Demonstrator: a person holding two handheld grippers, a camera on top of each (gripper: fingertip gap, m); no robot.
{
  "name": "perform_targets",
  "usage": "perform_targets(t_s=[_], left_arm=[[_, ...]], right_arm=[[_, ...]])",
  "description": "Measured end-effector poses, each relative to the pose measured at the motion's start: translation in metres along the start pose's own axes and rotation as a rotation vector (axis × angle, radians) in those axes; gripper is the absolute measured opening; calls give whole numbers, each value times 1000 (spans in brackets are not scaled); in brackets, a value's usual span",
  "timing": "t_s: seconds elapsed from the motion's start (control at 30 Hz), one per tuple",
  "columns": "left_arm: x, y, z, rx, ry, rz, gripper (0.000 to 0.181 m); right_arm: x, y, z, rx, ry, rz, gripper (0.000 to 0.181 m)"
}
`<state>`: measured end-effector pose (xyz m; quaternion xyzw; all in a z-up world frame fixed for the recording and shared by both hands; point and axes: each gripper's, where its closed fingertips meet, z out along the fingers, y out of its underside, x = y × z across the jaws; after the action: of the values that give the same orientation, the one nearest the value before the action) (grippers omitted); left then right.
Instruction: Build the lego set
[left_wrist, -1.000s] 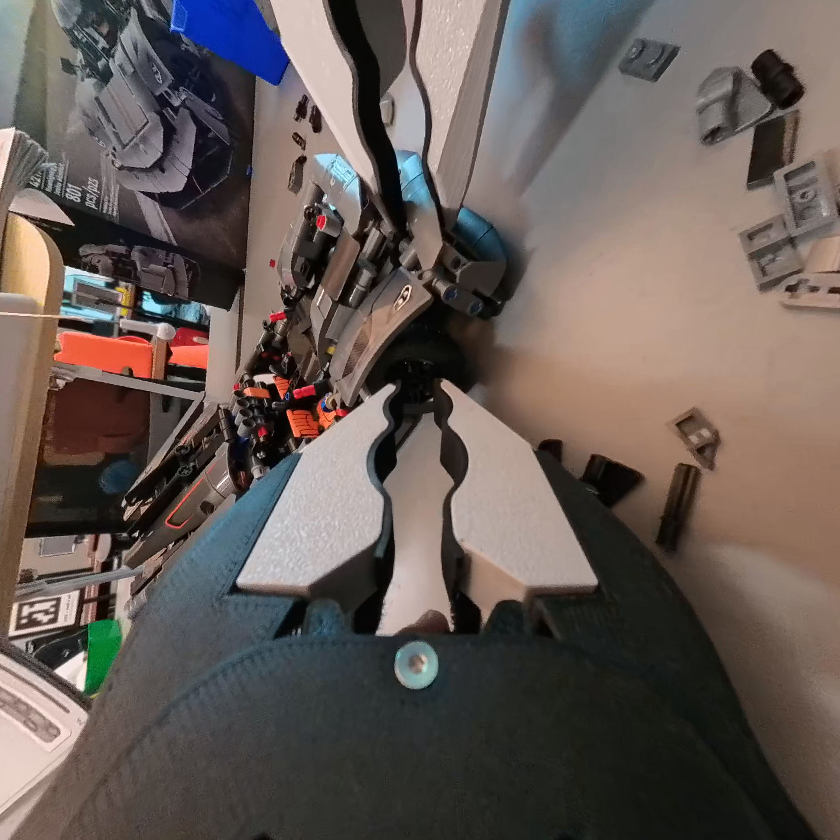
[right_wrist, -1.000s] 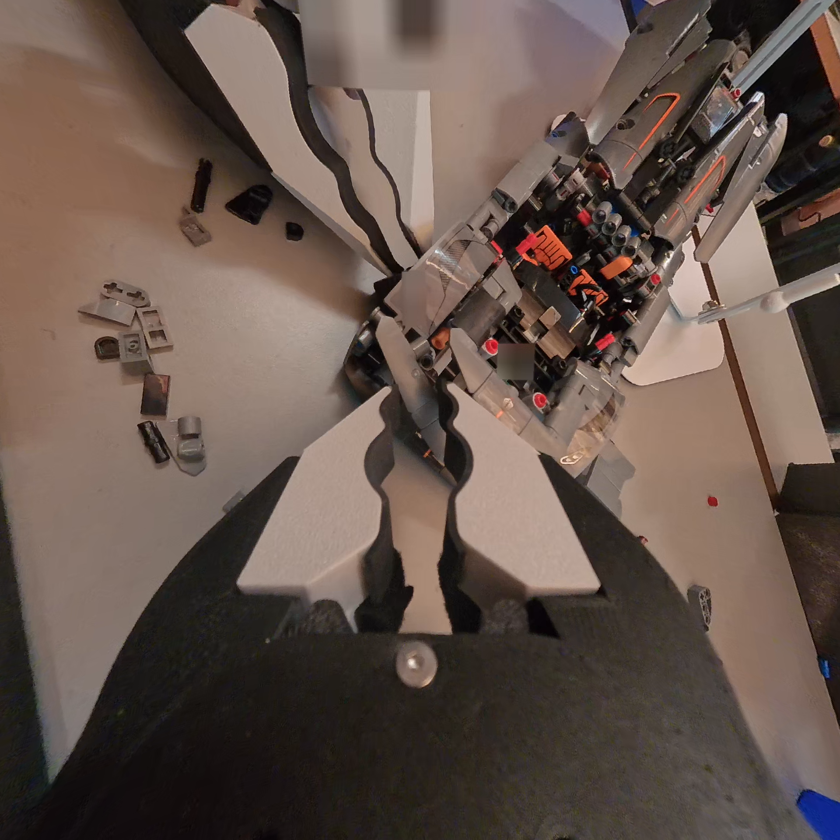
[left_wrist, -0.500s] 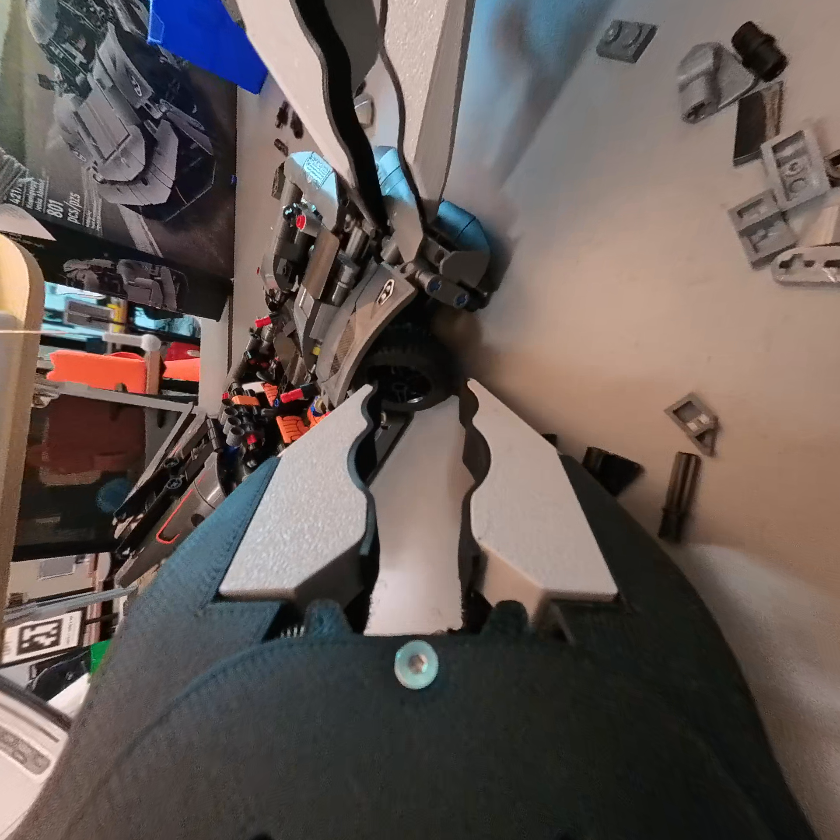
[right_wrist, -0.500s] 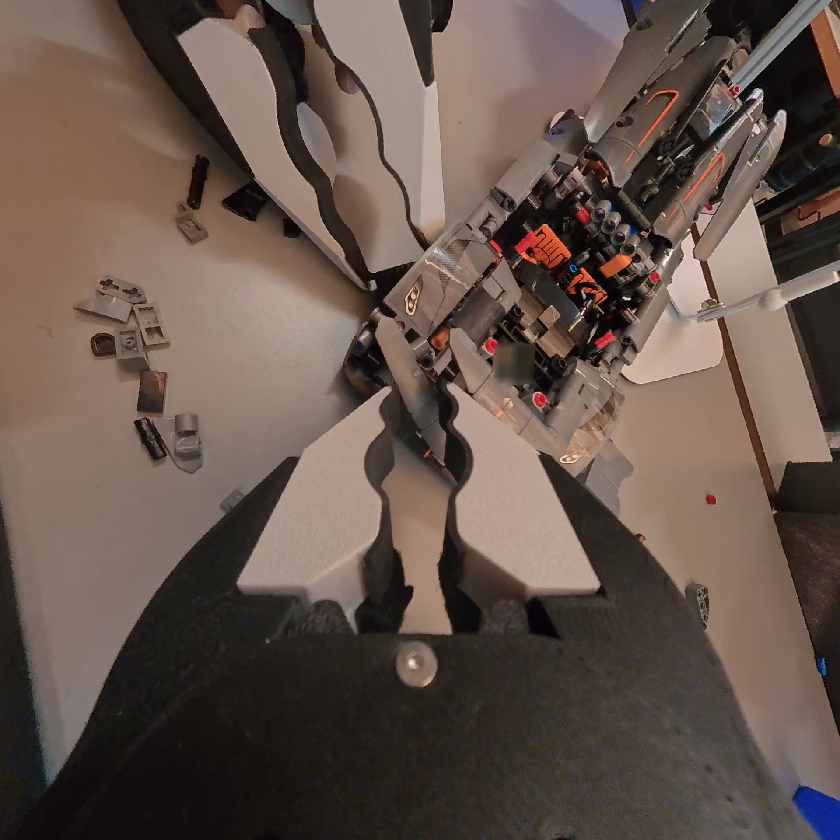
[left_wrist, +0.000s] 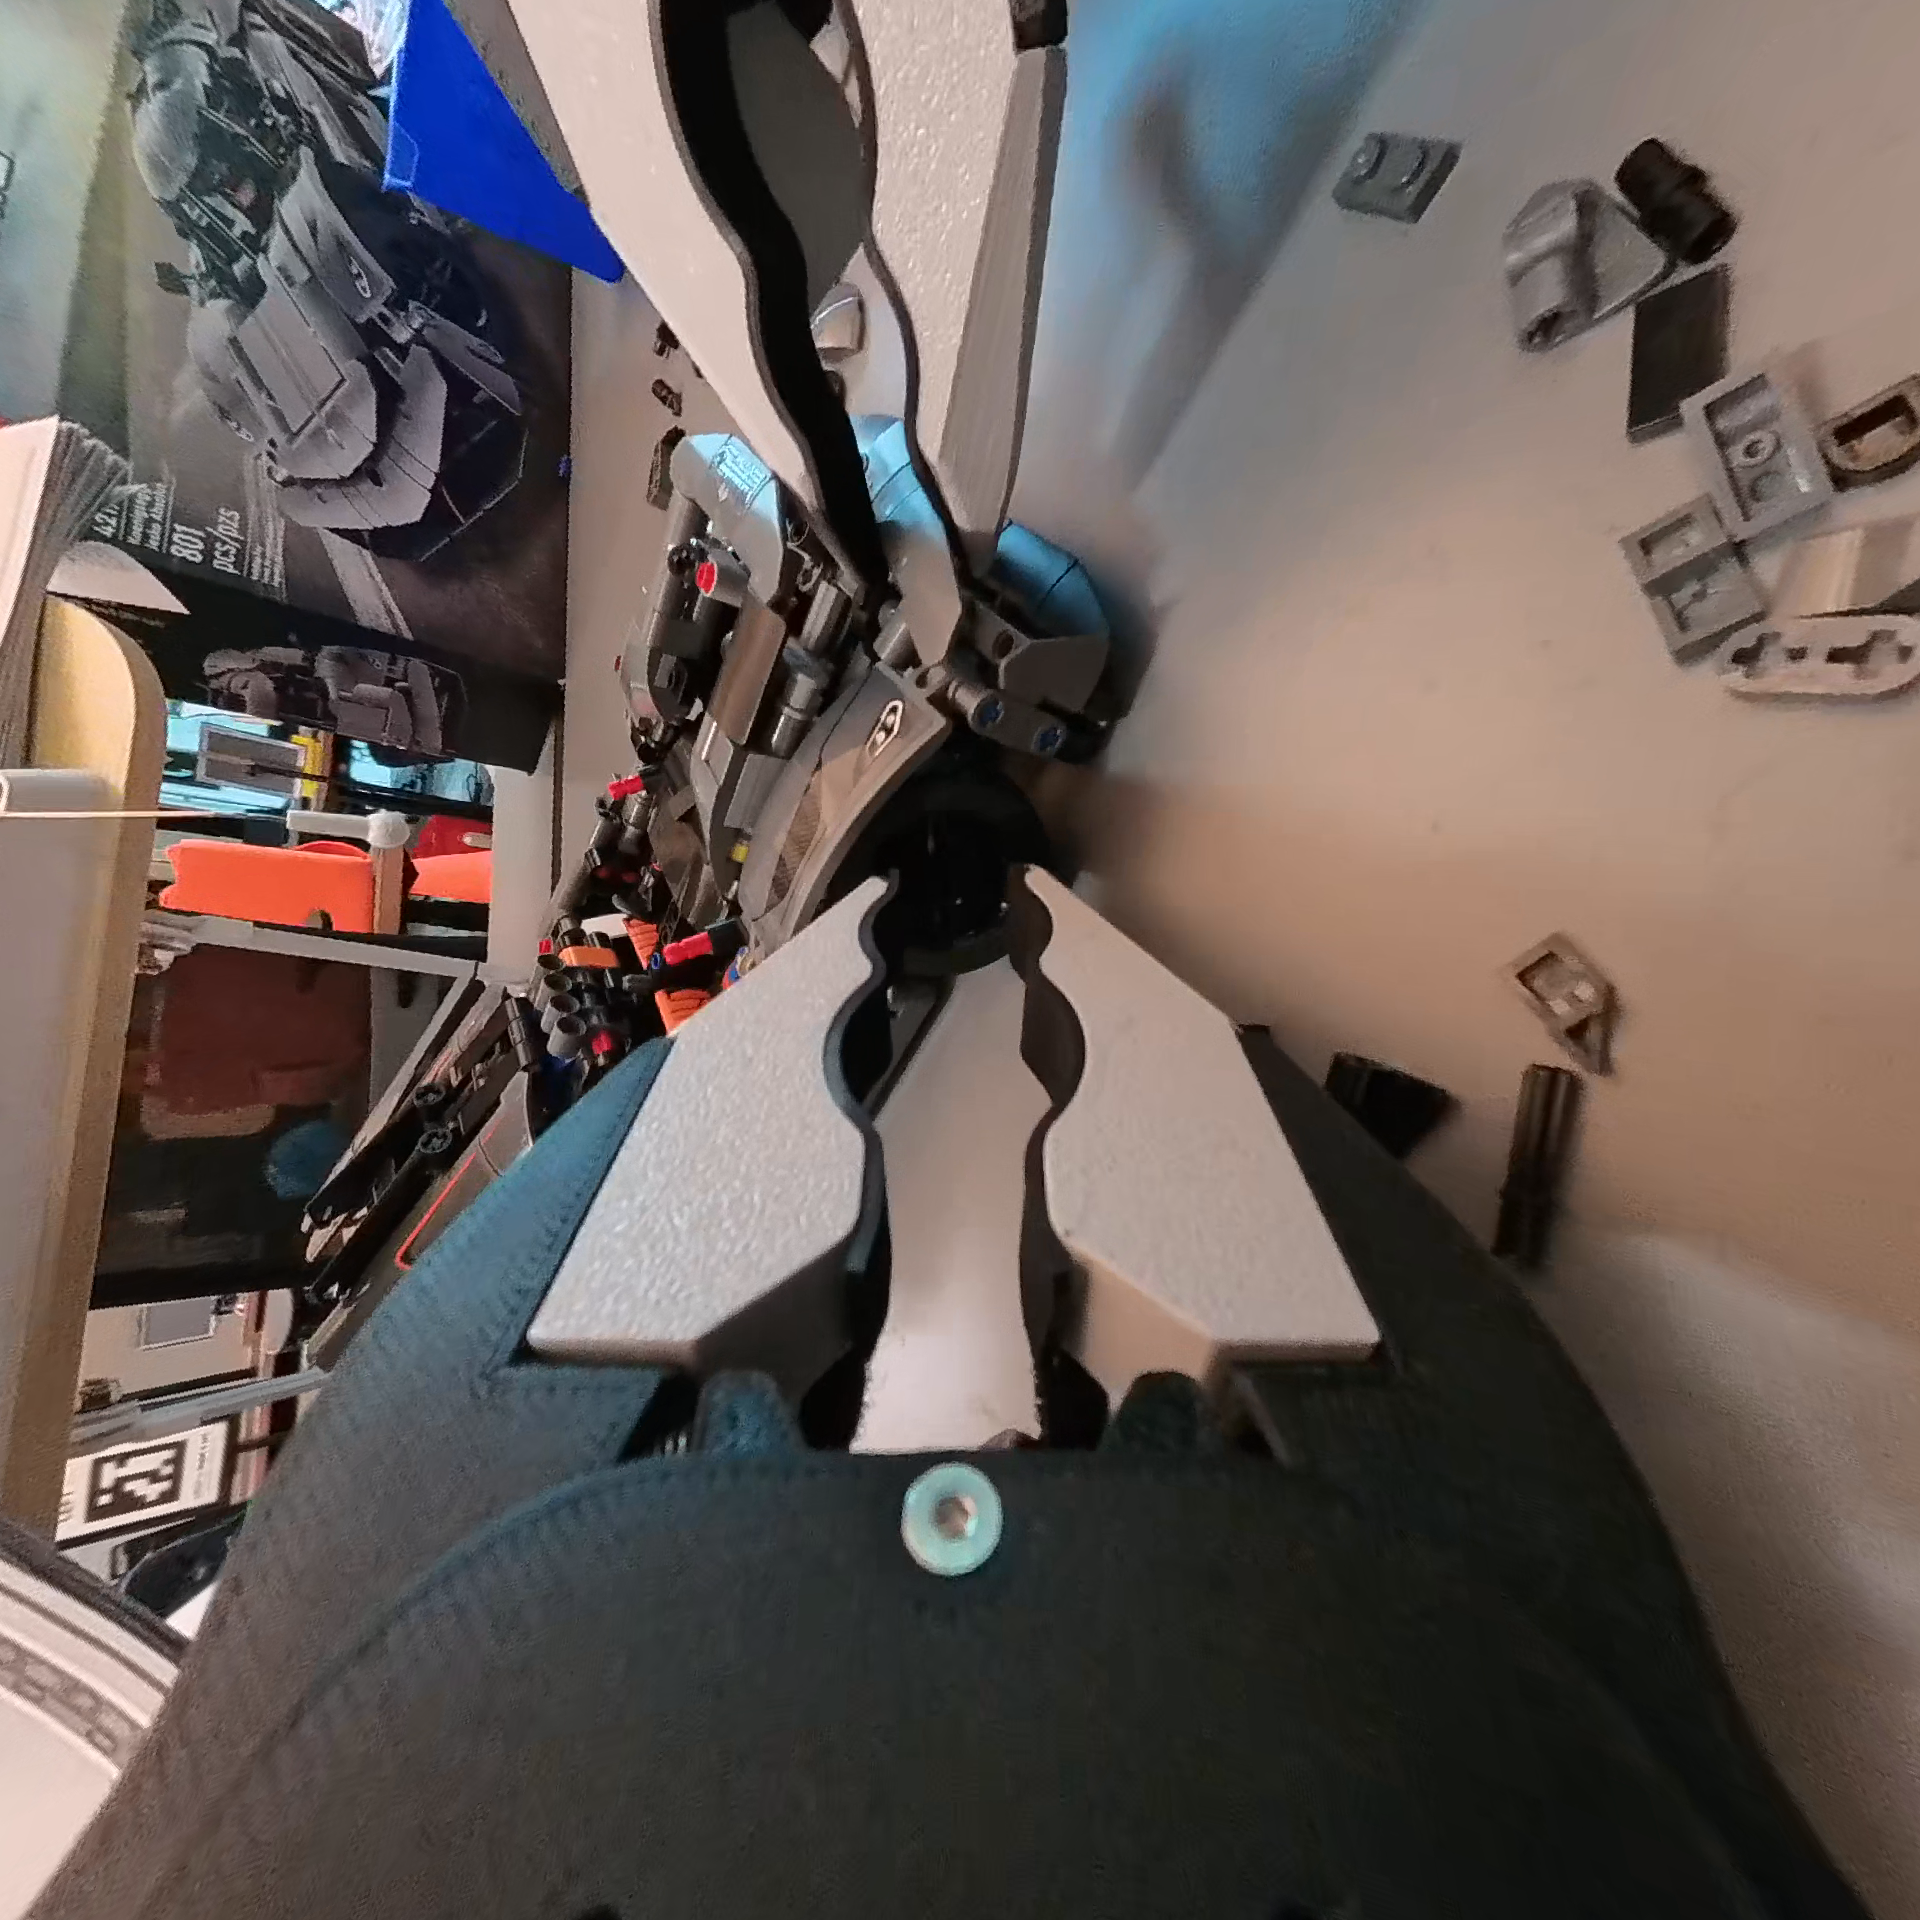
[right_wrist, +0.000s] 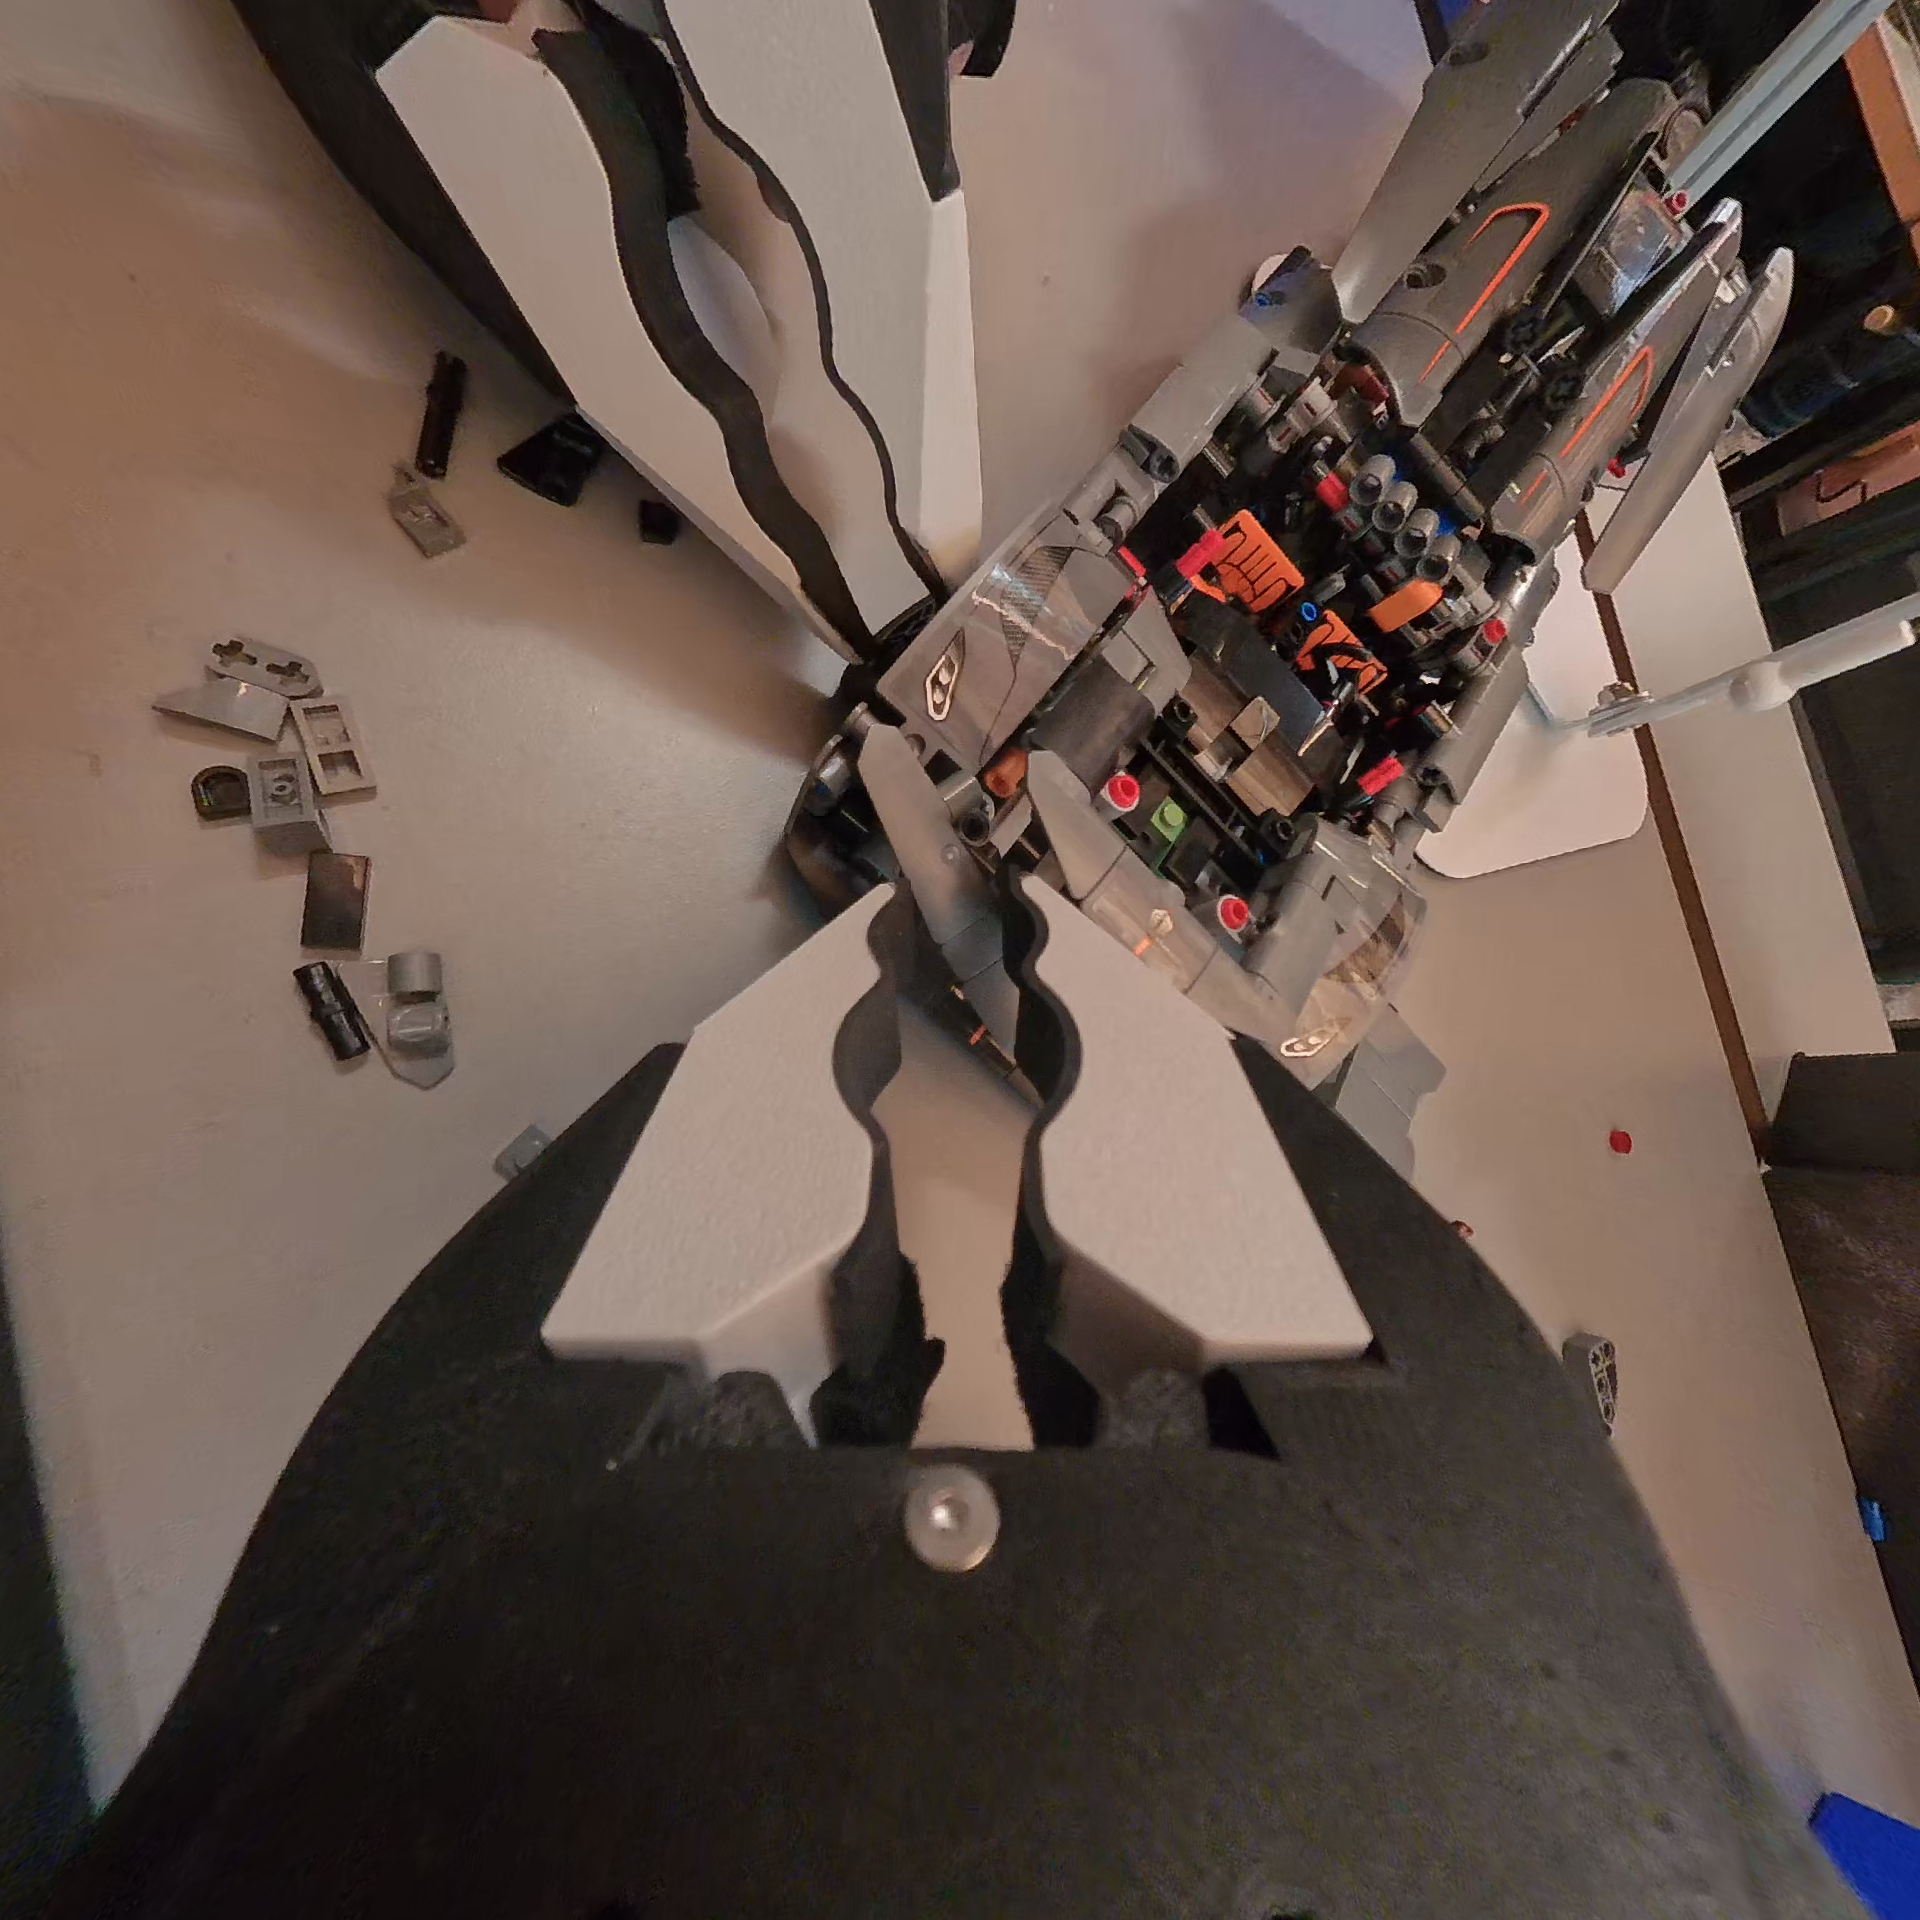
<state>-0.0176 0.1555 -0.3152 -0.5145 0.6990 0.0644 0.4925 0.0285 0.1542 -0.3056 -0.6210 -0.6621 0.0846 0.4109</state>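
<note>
A grey, black and orange lego car (right_wrist: 1226, 665) lies on the white table (right_wrist: 582, 935). It also shows in the left wrist view (left_wrist: 769, 675). My left gripper (left_wrist: 958, 881) has its jaws narrowed around the car's black front wheel (left_wrist: 951, 847), under a fender. In the right wrist view the left gripper (right_wrist: 899, 613) reaches in from the top. My right gripper (right_wrist: 958, 891) is shut on a grey panel (right_wrist: 940, 883) at the car's nose. In the left wrist view it (left_wrist: 904, 592) comes from above.
Loose grey and black pieces (right_wrist: 281, 769) lie left of the car and show in the left wrist view (left_wrist: 1766, 488). A black pin (left_wrist: 1532, 1164) and small black part (left_wrist: 1387, 1101) lie near my left gripper. The set's box (left_wrist: 312, 312) and a blue bin (left_wrist: 478, 135) stand behind. My hands' fingertips stand some 6 cm from each other.
My left gripper let go, opened wide and drew back half a second ago. It has now moved in and narrowed around the front wheel. The right gripper keeps its hold.
</note>
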Motion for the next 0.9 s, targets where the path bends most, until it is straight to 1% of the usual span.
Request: perform_targets(t_s=[0.13,0.27,0.4,0.6,0.73,0.9], left_arm=[[0,0,0,13,12,3,16],[-4,0,2,5,-26,50,11],[-5,1,2,8,-29,45,12],[-7,5,4,-5,-14,-11,12],[-8,5,5,-24,-28,-10,12],[-11,3,4,-8,-25,-55,12]], right_arm=[[1,0,0,-1,1,-1,13],[2,0,0,-2,2,-2,13],[2,0,-1,2,2,3,13],[6,-1,-2,10,7,8,13],[8,0,-2,8,12,8,13],[12,-3,-5,25,9,23,13]])
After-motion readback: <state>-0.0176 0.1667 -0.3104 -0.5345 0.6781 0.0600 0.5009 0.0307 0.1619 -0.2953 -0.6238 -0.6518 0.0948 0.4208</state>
